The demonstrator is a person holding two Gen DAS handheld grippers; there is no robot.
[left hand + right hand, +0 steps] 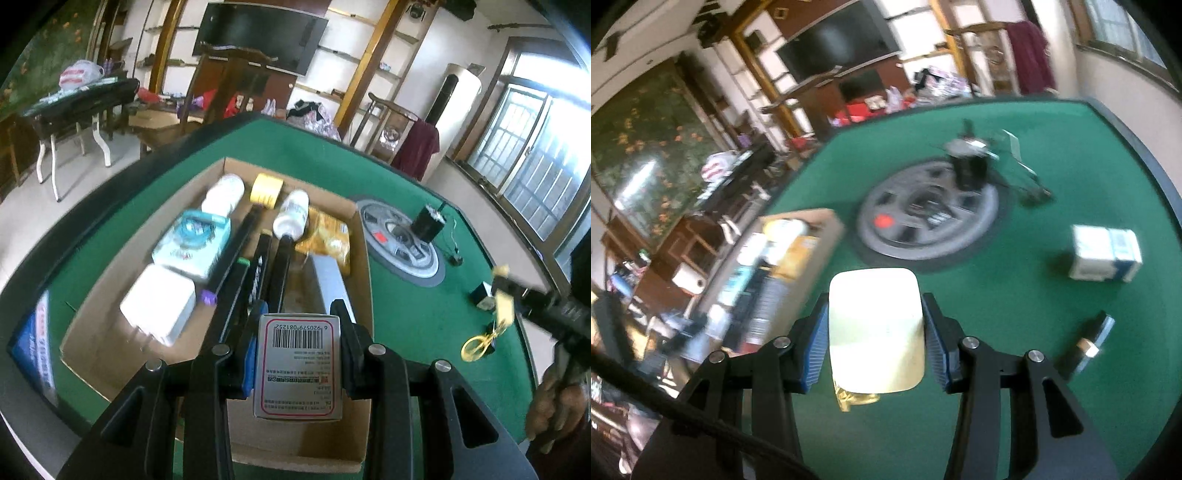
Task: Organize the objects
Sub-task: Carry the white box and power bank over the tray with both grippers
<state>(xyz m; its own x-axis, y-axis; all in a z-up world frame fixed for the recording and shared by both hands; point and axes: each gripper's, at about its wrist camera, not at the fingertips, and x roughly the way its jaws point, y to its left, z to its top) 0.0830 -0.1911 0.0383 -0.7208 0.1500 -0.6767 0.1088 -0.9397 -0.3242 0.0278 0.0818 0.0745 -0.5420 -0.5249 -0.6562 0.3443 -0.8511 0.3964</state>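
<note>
Left gripper [299, 350]: jaws clamped on small barcode carton [297, 365], held over cardboard box [354, 218]; light, crushable, best gripped across flat sides. Right gripper [875, 328]: jaws holding pale flat card [876, 328], thin, likely slippery. Beyond, on green surface [1052, 147]: white packet [1104, 253], still loose.

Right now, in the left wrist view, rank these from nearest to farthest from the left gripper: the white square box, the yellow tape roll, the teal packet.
1. White square box, lower left in the cardboard box.
2. Teal packet, just beyond it.
3. Yellow tape roll, at the far end.
</note>
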